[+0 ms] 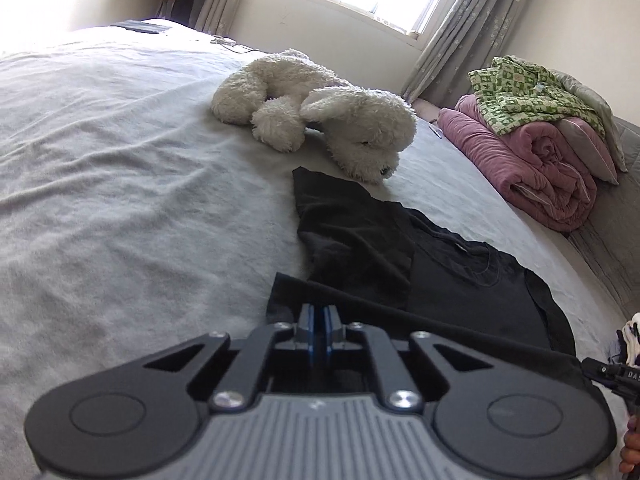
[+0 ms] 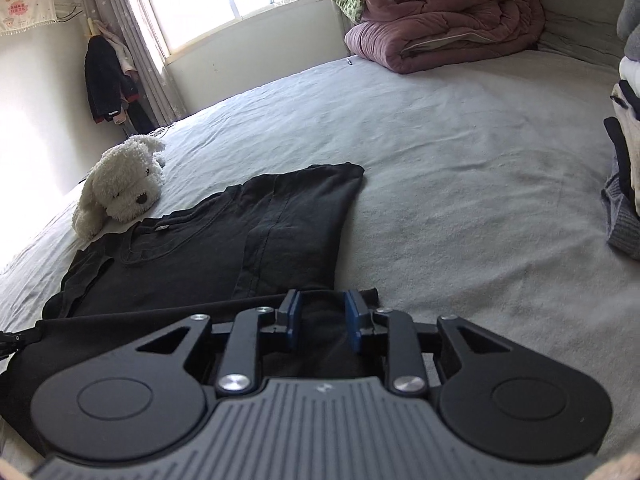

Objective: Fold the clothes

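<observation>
A black T-shirt lies on the grey bed sheet, neck towards the plush dog, with both sleeves folded inward. My left gripper is shut on the shirt's bottom hem at its left corner. The hem runs as a raised, stretched band across to my right gripper, which is open with the hem's right corner lying between its blue fingers. A small part of the right gripper shows at the right edge of the left wrist view.
A white plush dog lies just beyond the shirt's collar. A rolled pink quilt with a green patterned garment sits by the window. A stack of clothes stands at the right.
</observation>
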Tool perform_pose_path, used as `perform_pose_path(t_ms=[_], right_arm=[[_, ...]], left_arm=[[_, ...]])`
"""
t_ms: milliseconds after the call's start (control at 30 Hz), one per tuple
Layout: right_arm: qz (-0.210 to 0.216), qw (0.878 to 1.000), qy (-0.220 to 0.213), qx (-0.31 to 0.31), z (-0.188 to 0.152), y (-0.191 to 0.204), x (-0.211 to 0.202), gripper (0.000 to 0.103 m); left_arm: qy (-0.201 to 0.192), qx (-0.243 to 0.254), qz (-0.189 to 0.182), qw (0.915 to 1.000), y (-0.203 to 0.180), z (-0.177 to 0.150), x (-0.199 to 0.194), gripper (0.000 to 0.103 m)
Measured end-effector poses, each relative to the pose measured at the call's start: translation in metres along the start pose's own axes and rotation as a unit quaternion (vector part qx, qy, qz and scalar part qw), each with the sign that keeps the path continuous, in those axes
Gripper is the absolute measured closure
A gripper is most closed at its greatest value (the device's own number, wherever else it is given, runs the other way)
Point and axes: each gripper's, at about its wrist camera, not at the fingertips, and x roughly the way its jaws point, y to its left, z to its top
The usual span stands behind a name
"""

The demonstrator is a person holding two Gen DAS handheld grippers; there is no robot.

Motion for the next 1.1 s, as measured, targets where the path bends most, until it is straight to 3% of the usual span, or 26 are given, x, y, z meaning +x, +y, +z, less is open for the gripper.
perform_pose_path(t_ms=[133,267,333,467,533,667,733,867,1000,1100], right_arm=[[0.001,0.999,0.025,0.045,0.011,-0.002,-0.018,0.056],[0.010,0.994,0.035,0.104,0.005,-0.009,-0.047,0.051],[0.008,0.992,0.040,0.119,-0.003,-0.012,-0.059,0.047],[0.000,0.987,0.060,0.147,-0.024,-0.016,-0.081,0.047],[0.005,0.985,0.064,0.158,-0.035,-0.019,-0.089,0.047],[0.029,0.975,0.065,0.208,-0.055,-0.027,-0.097,0.047],[0.044,0.967,0.064,0.245,-0.062,-0.031,-0.096,0.047],[0.074,0.944,0.063,0.316,-0.076,-0.039,-0.095,0.046],[0.085,0.939,0.035,0.332,-0.078,-0.036,-0.087,0.046],[0.092,0.940,0.017,0.328,-0.077,-0.031,-0.079,0.046]], left_arm=[[0.043,-0.046,0.021,0.9978,-0.005,0.008,-0.019,0.054],[0.075,-0.086,0.040,0.9927,0.001,0.000,-0.047,0.049],[0.080,-0.113,0.039,0.9896,0.010,-0.007,-0.063,0.044],[0.086,-0.173,0.050,0.9799,0.031,-0.027,-0.087,0.043],[0.089,-0.190,0.042,0.9768,0.038,-0.039,-0.094,0.043],[0.101,-0.240,-0.013,0.9654,0.045,-0.064,-0.092,0.044],[0.095,-0.266,-0.049,0.9582,0.044,-0.072,-0.085,0.045],[0.045,-0.292,-0.072,0.9526,0.040,-0.086,-0.071,0.046],[-0.008,-0.326,-0.081,0.9417,0.040,-0.093,-0.063,0.046],[-0.040,-0.331,-0.079,0.9396,0.037,-0.095,-0.059,0.049]])
